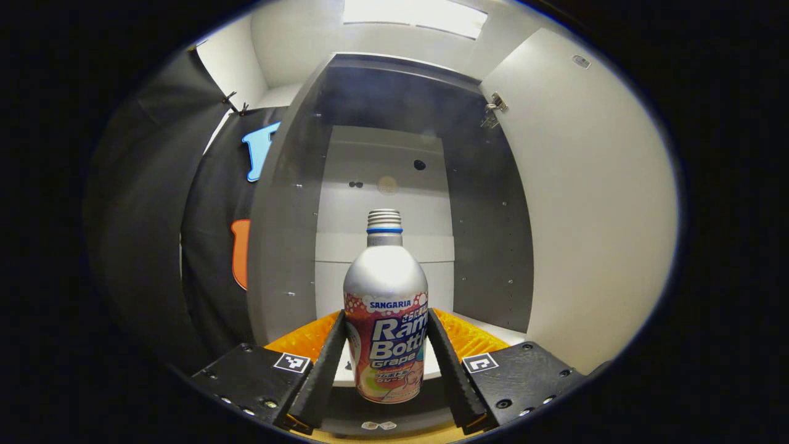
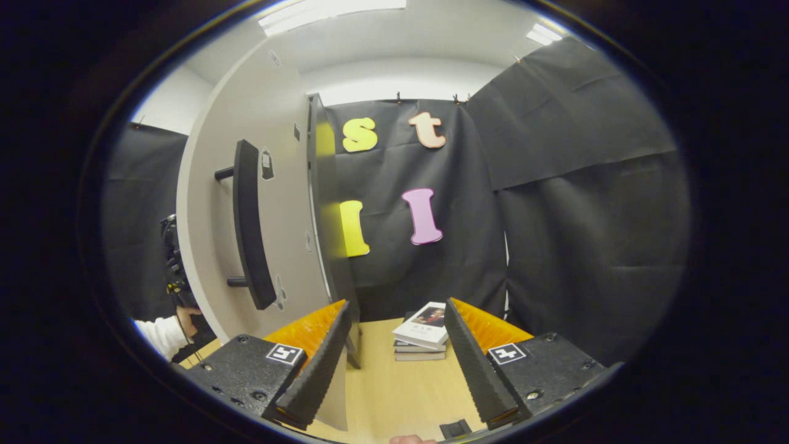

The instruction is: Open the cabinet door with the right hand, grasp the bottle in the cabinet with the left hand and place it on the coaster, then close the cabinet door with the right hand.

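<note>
In the left gripper view a silver bottle [image 1: 386,308] with a colourful label and a threaded neck stands upright on the cabinet's floor [image 1: 394,419]. My left gripper [image 1: 385,314] has a finger pressed against each side of the label. The cabinet door [image 1: 585,203] stands swung open on the right, its hinge [image 1: 495,108] showing at the top. In the right gripper view my right gripper [image 2: 397,303] is open with nothing between its fingers, just right of the open door's edge [image 2: 317,203]. The door's dark bar handle [image 2: 249,228] is up to the left.
A stack of books [image 2: 422,333] lies on the wooden table [image 2: 394,394] ahead of the right gripper. A white sleeve [image 2: 161,336] shows behind the door at the lower left. The cabinet's dark side walls [image 1: 487,234] flank the bottle closely.
</note>
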Demonstrator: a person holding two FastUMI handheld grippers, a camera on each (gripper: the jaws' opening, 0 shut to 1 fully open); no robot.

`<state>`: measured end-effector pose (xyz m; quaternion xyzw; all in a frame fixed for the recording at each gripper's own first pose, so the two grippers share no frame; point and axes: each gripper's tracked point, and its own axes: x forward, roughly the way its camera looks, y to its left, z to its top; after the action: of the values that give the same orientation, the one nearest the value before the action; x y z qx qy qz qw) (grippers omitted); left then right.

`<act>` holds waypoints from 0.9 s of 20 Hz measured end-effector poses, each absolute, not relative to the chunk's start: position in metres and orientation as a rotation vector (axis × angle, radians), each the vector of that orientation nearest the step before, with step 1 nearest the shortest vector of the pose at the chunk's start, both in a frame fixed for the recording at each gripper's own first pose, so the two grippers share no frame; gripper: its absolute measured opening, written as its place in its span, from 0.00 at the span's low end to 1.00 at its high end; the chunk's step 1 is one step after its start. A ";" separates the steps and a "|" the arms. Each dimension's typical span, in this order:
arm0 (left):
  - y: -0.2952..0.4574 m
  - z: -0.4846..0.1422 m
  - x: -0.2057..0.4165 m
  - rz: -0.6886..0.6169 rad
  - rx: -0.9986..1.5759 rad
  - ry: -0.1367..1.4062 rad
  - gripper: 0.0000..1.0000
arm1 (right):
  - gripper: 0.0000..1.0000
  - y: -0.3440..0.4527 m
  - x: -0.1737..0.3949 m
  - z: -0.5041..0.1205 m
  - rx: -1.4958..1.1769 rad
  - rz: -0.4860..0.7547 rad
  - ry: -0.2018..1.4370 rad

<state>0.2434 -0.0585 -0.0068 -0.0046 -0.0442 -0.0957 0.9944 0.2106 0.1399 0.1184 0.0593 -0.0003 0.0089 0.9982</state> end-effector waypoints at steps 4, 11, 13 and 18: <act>-0.035 -0.031 0.203 -0.141 -0.002 -0.069 0.75 | 0.94 0.142 0.213 0.120 0.105 0.036 -0.017; -0.007 -0.099 0.149 -0.057 0.054 0.024 0.74 | 0.94 0.145 0.212 0.118 0.084 0.069 -0.003; 0.002 -0.123 0.134 -0.027 0.065 0.055 0.75 | 0.94 0.147 0.209 0.117 0.087 0.082 0.008; 0.010 -0.180 0.106 0.031 0.031 0.112 0.75 | 0.94 0.147 0.209 0.120 0.090 0.087 -0.026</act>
<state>0.1063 0.0101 -0.1803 0.0155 0.0559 0.0153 0.9982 0.2092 0.1468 0.1200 0.0448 -0.0130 0.0435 0.9980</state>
